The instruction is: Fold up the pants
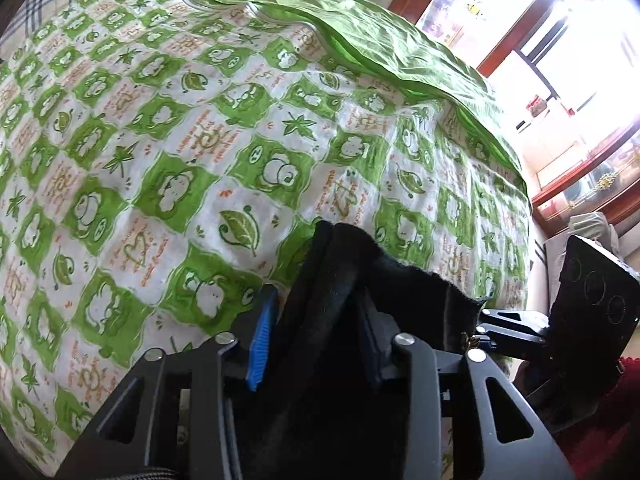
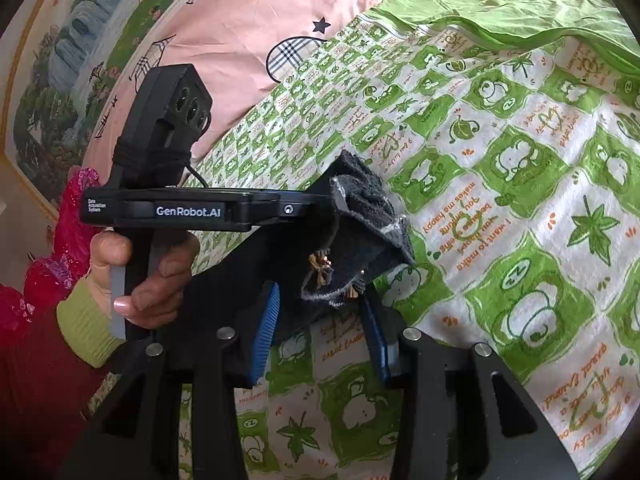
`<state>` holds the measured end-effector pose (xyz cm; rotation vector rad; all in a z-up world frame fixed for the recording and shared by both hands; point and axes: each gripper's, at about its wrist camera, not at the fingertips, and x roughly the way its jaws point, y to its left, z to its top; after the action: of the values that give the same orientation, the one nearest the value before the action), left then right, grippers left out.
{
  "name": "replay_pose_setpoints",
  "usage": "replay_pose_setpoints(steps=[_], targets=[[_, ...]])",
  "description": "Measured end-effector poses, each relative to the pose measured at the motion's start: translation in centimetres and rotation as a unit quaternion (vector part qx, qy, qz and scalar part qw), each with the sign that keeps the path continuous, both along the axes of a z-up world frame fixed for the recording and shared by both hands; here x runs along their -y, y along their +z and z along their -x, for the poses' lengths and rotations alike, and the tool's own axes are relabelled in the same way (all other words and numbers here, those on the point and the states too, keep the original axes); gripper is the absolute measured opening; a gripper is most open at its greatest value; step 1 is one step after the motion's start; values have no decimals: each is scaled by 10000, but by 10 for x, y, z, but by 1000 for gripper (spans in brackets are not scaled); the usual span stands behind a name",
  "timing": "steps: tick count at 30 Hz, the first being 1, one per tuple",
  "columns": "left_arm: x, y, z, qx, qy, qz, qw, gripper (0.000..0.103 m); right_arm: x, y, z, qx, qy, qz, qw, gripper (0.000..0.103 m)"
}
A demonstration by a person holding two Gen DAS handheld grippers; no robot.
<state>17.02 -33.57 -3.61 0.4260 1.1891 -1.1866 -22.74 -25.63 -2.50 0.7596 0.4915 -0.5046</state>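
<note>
Pants [image 1: 340,312] of dark, almost black, fuzzy fabric fill the gap between the blue ribbed pads [image 1: 262,344] of the left gripper [image 1: 316,344], which is clamped on a thick bunch of the cloth; the material rises ahead of the fingertips and drapes to the right of them. In the right wrist view, the same garment [image 2: 360,240] hangs as a crumpled grey-black wad with a frayed edge and a small brown ornament just ahead of the right gripper [image 2: 320,332], between its two blue pads [image 2: 266,332]. The left pad appears to touch the cloth, while printed bedding shows through the gap beside the right pad, so whether this gripper pinches the fabric cannot be told. Beneath both tools lies a green-and-white checked bedsheet [image 1: 180,152] with cartoon and leaf prints. Beyond it, farther ahead of the right gripper, sits a pink quilt [image 2: 248,12] with stars. A hand [image 2: 148,272] with a yellow-green cuff holds the left tool's handle, to the left of the right gripper.
</note>
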Motion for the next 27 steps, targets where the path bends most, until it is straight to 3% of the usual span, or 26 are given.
replay_pose_setpoints(steps=[1, 3, 4, 5, 7, 12, 17, 27], targets=[[2, 0, 1, -35, -35, 78, 10000, 24, 1, -1, 0, 40, -9, 11, 10000, 39], [0, 0, 3, -44, -81, 179, 9998, 18, 4, -3, -1, 4, -51, 74, 10000, 29], [0, 0, 3, -50, -65, 227, 9997, 15, 7, -4, 0, -19, -103, 74, 9999, 16], [0, 1, 2, -75, -27, 267, 9996, 12, 10, -5, 2, 66, -128, 16, 9999, 12], [-1, 6, 0, -87, 75, 349, 9993, 10, 15, 0, 10, 328, -203, -35, 9992, 11], [9, 37, 10, 136, 75, 681, 9976, 10, 19, 39, 20, 579, -200, 477, 9970, 11], [-3, 58, 17, 255, 137, 924, 9953, 10, 13, 55, 15, 803, 265, 397, 9956, 11], [-98, 94, 37, 506, 688, 1366, 9869, 10, -28, 64, -24, 1181, 1293, 282, 9841, 11]])
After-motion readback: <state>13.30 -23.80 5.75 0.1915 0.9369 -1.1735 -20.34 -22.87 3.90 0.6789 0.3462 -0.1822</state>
